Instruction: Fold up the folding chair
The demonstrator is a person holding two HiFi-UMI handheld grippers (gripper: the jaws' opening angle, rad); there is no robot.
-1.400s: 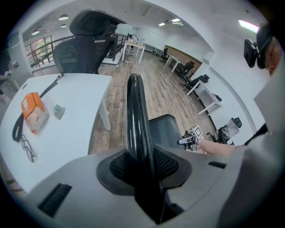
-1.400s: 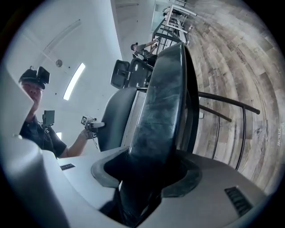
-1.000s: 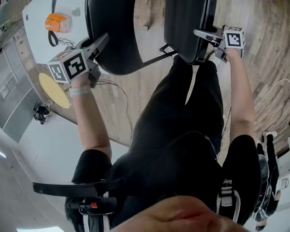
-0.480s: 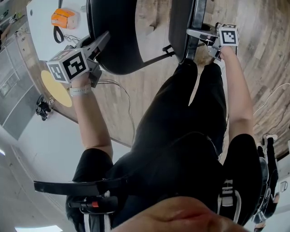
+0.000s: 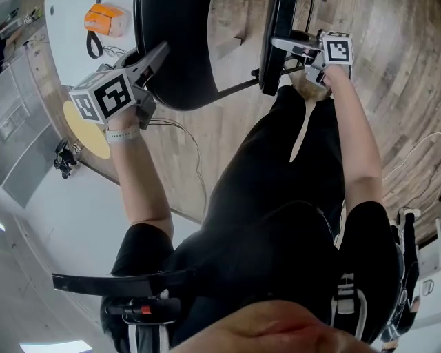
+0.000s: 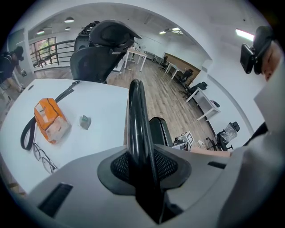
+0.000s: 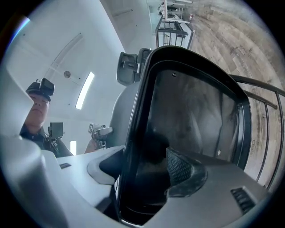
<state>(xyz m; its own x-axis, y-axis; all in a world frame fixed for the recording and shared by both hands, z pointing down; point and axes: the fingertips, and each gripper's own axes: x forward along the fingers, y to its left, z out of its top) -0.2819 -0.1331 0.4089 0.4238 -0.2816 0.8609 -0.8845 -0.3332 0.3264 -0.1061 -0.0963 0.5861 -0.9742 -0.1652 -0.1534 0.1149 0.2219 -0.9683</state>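
The black folding chair stands in front of me on the wood floor. My left gripper (image 5: 162, 52) is shut on the rim of its backrest (image 5: 176, 62). In the left gripper view that rim (image 6: 136, 116) runs straight up between the mesh pads (image 6: 171, 164) of the left gripper (image 6: 141, 167). My right gripper (image 5: 275, 43) grips the front edge of the seat (image 5: 269, 76), which is tipped up almost edge-on near the backrest. The right gripper (image 7: 147, 171) has the seat (image 7: 191, 111) between its jaws, which have just been opening wider around the thick edge. One pad (image 7: 185, 171) lies against the seat's underside.
A white table (image 5: 69, 34) at the upper left carries an orange pouch (image 5: 103, 19) with a black strap, and glasses (image 6: 42, 156). A yellow disc (image 5: 86, 131) and a cable (image 5: 186, 148) lie on the floor. My black-trousered legs stand just behind the chair.
My right gripper has moved left and up with the seat, swinging it from a broad slant to nearly edge-on beside the backrest. The left gripper shifted slightly upward on the backrest.
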